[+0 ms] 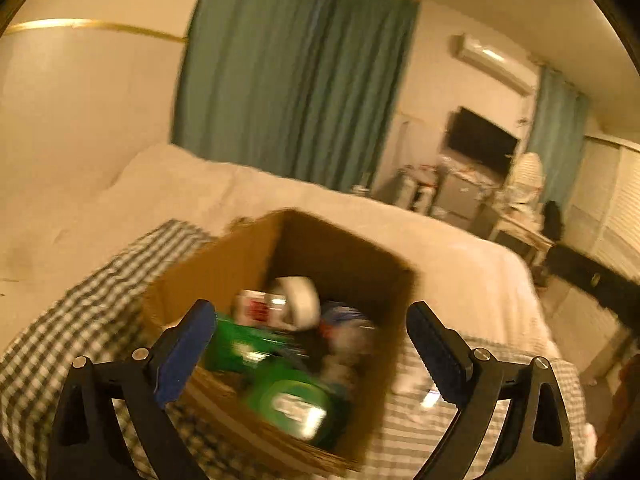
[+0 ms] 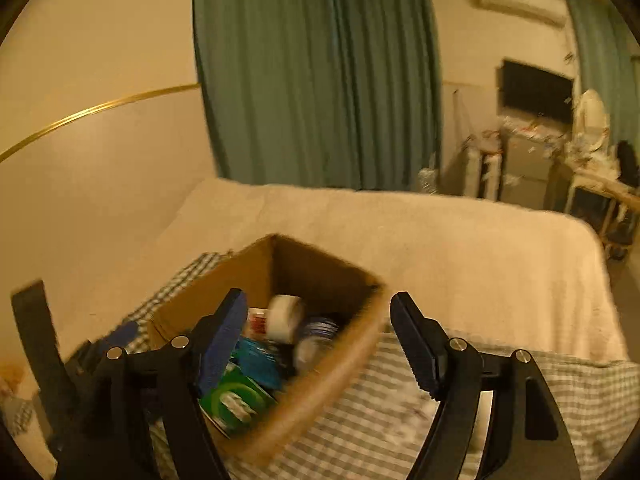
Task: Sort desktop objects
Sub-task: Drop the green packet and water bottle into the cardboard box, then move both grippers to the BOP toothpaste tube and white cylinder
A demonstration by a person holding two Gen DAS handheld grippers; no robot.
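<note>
Sorting looked nearly done to me: both my left claw [image 1: 310, 354] and right claw [image 2: 318, 340] hung released and empty over the cardboard box [image 1: 224, 276] on the checked cloth [image 1: 80, 320], already loaded with tape roll [image 1: 300, 300] and green packets [image 1: 290, 404].

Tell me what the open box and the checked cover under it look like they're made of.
The box looks like plain brown corrugated cardboard with a matte finish: raw tan walls, thin cut edges, no print visible. The checked cover looks like soft woven fabric, probably cotton, going by its grey and white gingham pattern, though blur hides the weave.
</note>
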